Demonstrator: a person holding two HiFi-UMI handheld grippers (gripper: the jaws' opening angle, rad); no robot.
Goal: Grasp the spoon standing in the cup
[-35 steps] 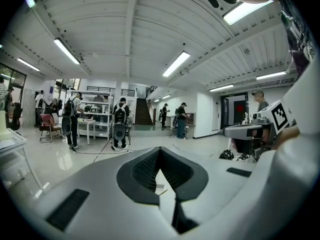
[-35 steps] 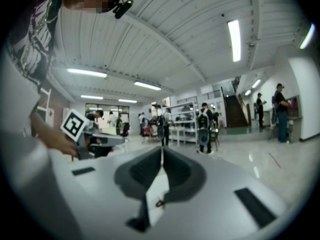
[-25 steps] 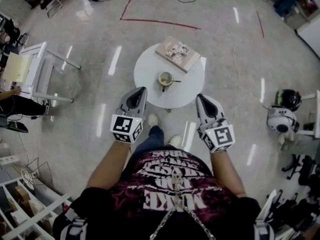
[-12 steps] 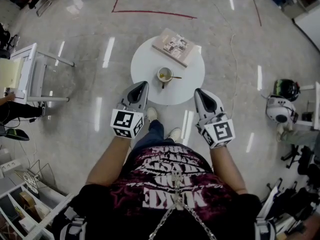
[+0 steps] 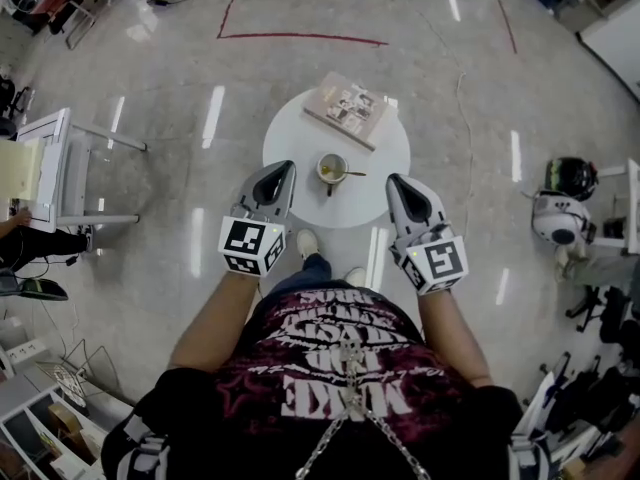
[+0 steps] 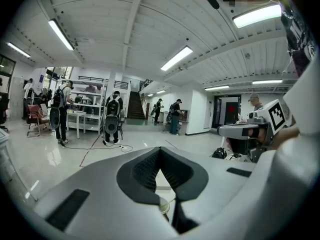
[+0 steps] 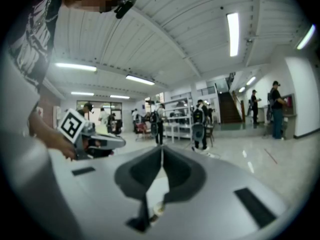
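A cream cup (image 5: 332,169) stands near the middle of a round white table (image 5: 297,140), with a spoon (image 5: 350,174) leaning in it, handle pointing right. My left gripper (image 5: 281,171) hovers at the table's near left edge, left of the cup, jaws shut and empty. My right gripper (image 5: 396,182) hovers at the near right edge, right of the cup, also shut and empty. In the left gripper view the cup (image 6: 162,205) peeks through the gap below the closed tips (image 6: 160,150). The right gripper view shows the cup (image 7: 159,208) under its closed tips (image 7: 162,147).
A book (image 5: 352,109) lies on the table's far side. A white desk (image 5: 48,158) stands to the left; a dark helmet (image 5: 572,177) and a white device (image 5: 553,220) sit to the right. Red tape (image 5: 300,38) marks the floor beyond. People stand far off.
Both grippers have moved forward together toward the table; their tips now reach its near edge on either side of the cup. Both stay shut.
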